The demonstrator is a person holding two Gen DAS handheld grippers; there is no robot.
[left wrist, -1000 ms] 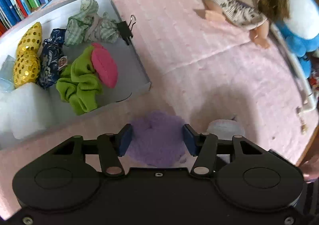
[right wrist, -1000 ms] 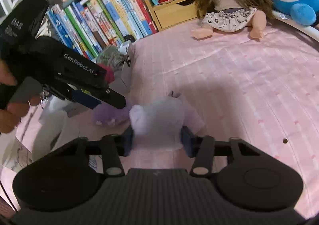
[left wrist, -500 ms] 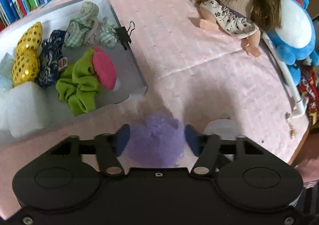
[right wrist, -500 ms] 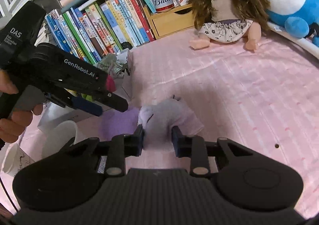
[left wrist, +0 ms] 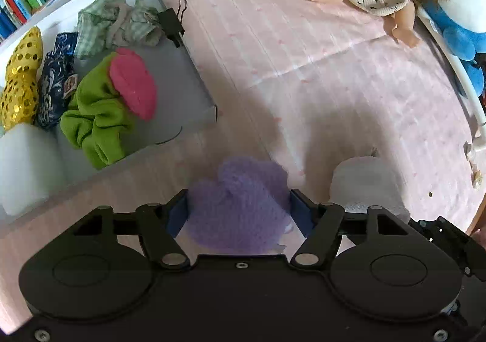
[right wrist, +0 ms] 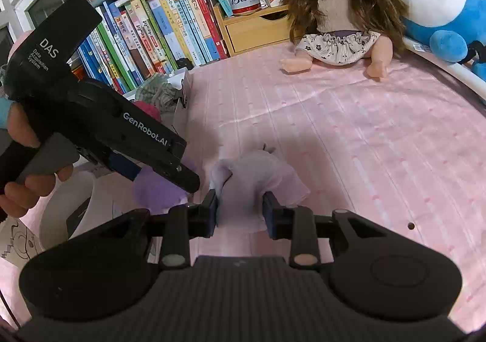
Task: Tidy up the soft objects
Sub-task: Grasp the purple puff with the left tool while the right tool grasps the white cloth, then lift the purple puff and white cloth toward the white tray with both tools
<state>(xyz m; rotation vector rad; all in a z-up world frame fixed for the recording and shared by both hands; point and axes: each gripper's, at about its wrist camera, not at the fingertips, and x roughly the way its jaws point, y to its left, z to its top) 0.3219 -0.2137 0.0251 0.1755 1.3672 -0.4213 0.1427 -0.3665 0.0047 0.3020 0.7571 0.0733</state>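
The left gripper (left wrist: 238, 208) points steeply down at the pink cloth (left wrist: 319, 93), and its jaws are opening, with the fluffy purple scrunchie (left wrist: 240, 205) lying on the cloth between the blue pads (left wrist: 177, 214); the pads sit right at the fluff's edges, with no sign of squeezing. At about 2 o'clock from that scrunchie, close beside it, lies the pale lilac scrunchie (left wrist: 363, 181). In the right wrist view the right gripper (right wrist: 240, 211) has its jaws drawn in and clamped on that pale lilac scrunchie (right wrist: 252, 178), the fabric bunched between the pads and spilling out toward 12 o'clock. The left gripper (right wrist: 170, 172) shows there at 9 o'clock, held by a hand (right wrist: 21, 157), its tips over the purple scrunchie (right wrist: 158, 190). At 10 o'clock from the left gripper's own view stands the white tray (left wrist: 197, 87), already holding a green scrunchie (left wrist: 94, 120), a pink scrunchie (left wrist: 133, 84) resting against it, a checked green scrunchie (left wrist: 115, 17), a navy patterned one (left wrist: 56, 78) and a gold sequinned one (left wrist: 21, 78) (a black binder clip (left wrist: 173, 23) grips the tray's wall). A doll (right wrist: 337, 17) sits at 1 o'clock on the far side of the cloth, a blue plush toy (right wrist: 440, 5) beside it, with books (right wrist: 158, 29) lined up behind.
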